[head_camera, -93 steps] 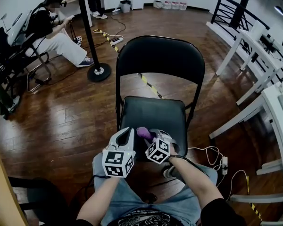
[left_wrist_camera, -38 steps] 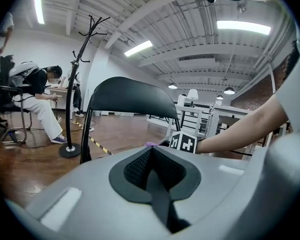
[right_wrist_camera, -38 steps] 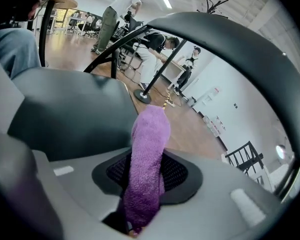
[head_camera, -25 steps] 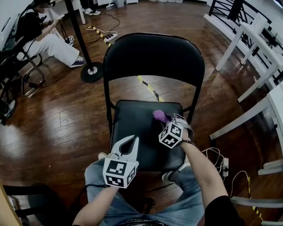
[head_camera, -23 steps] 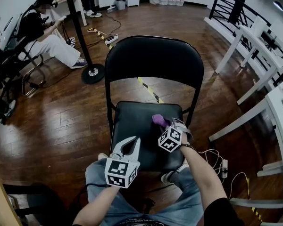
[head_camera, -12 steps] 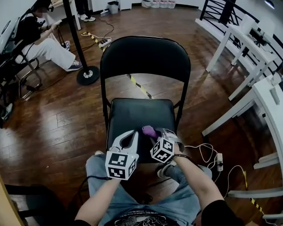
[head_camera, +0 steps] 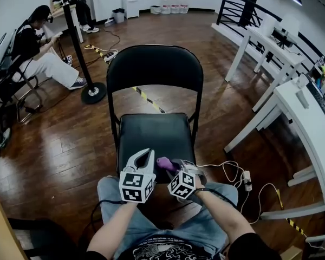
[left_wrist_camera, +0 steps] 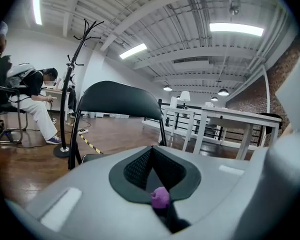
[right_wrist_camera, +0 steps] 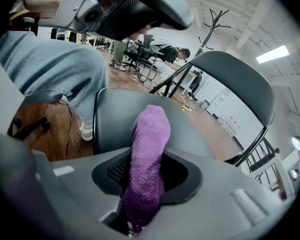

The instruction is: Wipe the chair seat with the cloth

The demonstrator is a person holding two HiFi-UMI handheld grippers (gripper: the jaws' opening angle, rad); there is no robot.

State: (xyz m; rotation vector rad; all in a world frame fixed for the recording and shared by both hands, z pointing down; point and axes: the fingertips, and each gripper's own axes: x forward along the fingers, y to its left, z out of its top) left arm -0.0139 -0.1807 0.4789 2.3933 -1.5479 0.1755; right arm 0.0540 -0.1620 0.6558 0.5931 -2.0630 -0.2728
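Observation:
The black folding chair has its seat [head_camera: 149, 137] right in front of my knees. A purple cloth [head_camera: 164, 163] lies on the seat's front edge, and my right gripper [head_camera: 172, 168] is shut on it. In the right gripper view the cloth [right_wrist_camera: 150, 149] sticks out as a rolled strip between the jaws of the right gripper [right_wrist_camera: 146, 186], over the seat [right_wrist_camera: 112, 121]. My left gripper [head_camera: 146, 157] hovers just left of the cloth at the front edge, shut with nothing in it. In the left gripper view a bit of the cloth [left_wrist_camera: 160, 197] shows beyond the left gripper [left_wrist_camera: 152, 166].
The chair back [head_camera: 154, 69] stands upright beyond the seat. A seated person [head_camera: 38, 53] and a coat stand base [head_camera: 93, 92] are at the far left. White tables [head_camera: 309, 112] stand at the right. Cables and a power strip [head_camera: 244, 179] lie on the wood floor.
My right gripper has drawn the cloth from the seat's right middle back to the front edge, close to the left gripper. The left gripper has stayed at the front edge.

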